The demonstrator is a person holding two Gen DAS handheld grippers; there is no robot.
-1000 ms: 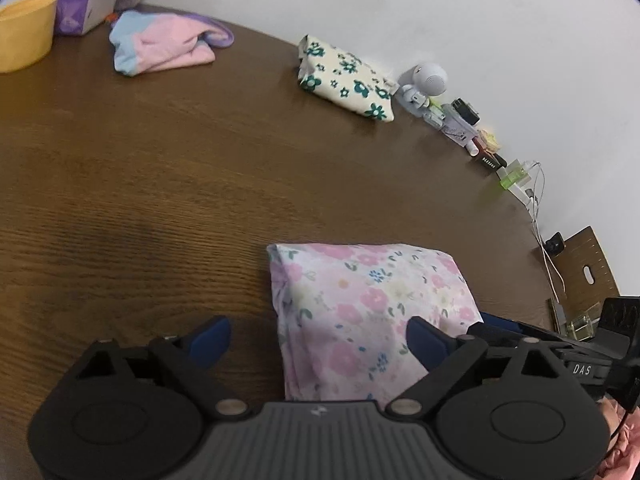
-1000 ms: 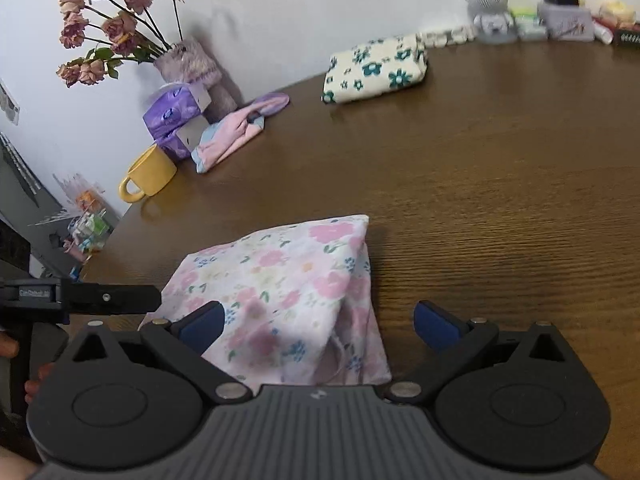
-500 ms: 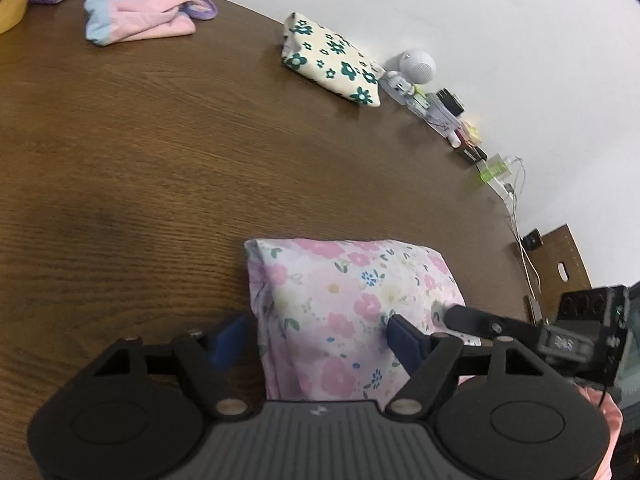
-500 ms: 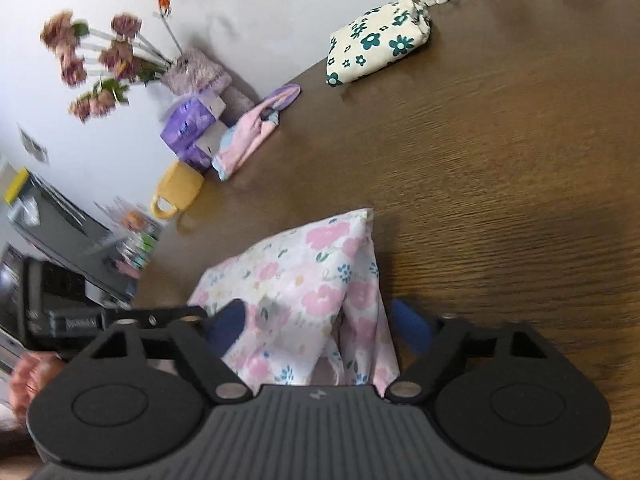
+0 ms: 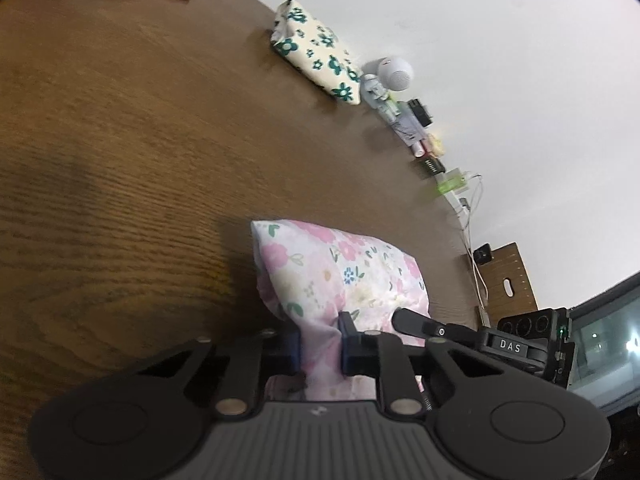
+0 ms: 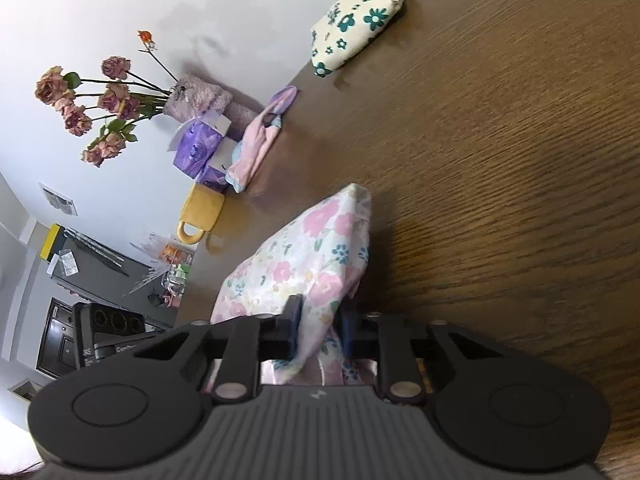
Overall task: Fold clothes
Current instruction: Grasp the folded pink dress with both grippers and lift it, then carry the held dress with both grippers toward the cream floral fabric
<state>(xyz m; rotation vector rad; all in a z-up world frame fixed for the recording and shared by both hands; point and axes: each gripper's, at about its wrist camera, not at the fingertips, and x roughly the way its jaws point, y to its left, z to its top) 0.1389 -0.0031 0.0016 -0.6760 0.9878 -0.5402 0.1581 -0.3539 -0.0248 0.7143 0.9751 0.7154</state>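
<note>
1. Pink floral garment (image 5: 340,276) folded into a bundle, near edge of brown wood counter (image 5: 120,160), close to both cameras.
2. Left tool (image 5: 320,344): jaws closing, blue pads pinching a bunched fold at the bundle's near edge.
3. Right tool (image 6: 320,328): jaws closing, same pinch on the same garment (image 6: 304,256), other near corner; cloth bunched between pads.
4. Right tool body also seen in left view at right, beside the bundle.
5. Green-flower folded cloth (image 5: 316,52) at far counter edge, well apart.
6. Pink-blue garment (image 6: 260,140) by purple tissue pack (image 6: 200,152); yellow mug (image 6: 200,208) beside.
7. Small white gadget (image 5: 390,76) and clutter along wall, probably chargers; too blurred to confirm.
</note>
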